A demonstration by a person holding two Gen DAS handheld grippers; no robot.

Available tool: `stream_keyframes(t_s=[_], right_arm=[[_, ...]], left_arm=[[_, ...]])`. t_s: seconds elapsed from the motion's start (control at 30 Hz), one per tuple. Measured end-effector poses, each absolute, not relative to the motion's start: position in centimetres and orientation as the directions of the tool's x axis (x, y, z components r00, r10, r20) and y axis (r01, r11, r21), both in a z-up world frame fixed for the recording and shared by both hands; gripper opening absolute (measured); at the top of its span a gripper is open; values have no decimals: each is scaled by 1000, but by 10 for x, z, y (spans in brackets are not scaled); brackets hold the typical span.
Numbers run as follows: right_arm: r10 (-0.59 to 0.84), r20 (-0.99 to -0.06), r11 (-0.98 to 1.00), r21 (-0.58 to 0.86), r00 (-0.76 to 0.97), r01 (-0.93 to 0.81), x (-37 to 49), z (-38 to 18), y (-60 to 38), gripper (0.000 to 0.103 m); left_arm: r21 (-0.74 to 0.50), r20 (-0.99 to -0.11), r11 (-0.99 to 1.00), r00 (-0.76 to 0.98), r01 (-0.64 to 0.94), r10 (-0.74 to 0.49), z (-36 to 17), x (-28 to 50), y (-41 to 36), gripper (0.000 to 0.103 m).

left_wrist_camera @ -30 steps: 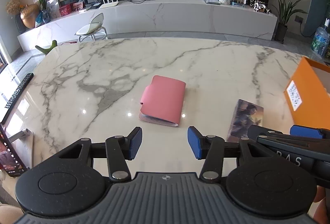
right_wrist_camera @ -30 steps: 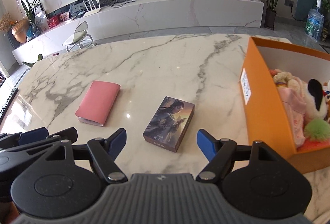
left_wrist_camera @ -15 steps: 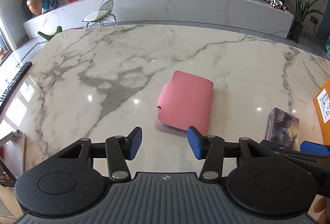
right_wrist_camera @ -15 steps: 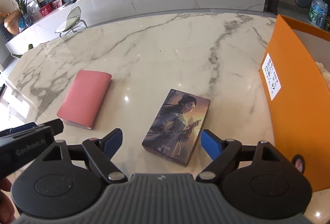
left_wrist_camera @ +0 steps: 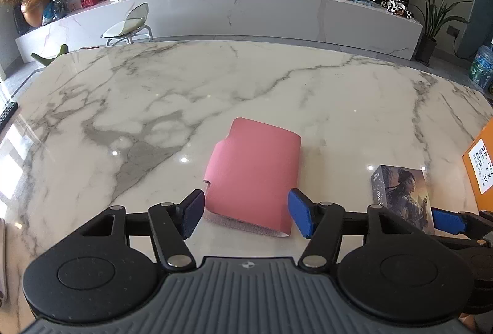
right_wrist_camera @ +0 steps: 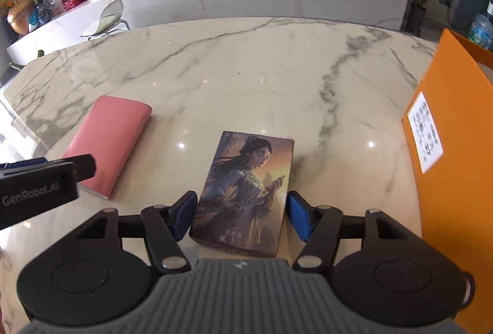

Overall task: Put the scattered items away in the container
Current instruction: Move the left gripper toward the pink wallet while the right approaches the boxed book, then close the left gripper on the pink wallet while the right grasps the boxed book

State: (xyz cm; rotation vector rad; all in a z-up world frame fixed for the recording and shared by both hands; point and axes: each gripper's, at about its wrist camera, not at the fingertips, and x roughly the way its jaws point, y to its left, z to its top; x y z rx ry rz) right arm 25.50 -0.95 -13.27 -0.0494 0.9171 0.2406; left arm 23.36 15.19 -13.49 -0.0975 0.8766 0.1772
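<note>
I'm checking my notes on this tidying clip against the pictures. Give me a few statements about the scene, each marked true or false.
1. The pink wallet lies between the left gripper fingers. True.
2. The right gripper already holds the illustrated card box in the air. False: the box lies flat on the marble table.
3. The orange box stands right of the card box. True.
4. The wallet is inside the orange box. False: it lies on the table.

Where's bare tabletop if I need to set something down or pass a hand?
The whole far half of the marble table, beyond the pink wallet and picture box, is bare, as is the strip between the two. Crowded: the near edge, where the left gripper and right gripper straddle them beside the orange container.
</note>
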Motion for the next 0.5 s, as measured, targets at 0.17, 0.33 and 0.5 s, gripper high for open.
stream_keyframes(t_s=[0.17, 0.33, 0.5], right_arm=[[217, -776, 964, 74, 592, -256, 265, -135, -9, 64], [245, -761, 956, 87, 601, -279, 271, -137, -13, 64], [246, -749, 954, 76, 615, -290, 275, -140, -11, 63]], left_arm=[[-6, -755, 985, 647, -173, 109, -142, 244, 151, 88], [24, -741, 987, 660, -159, 124, -149, 255, 150, 90], [60, -716, 987, 683, -147, 145, -156, 259, 145, 95]])
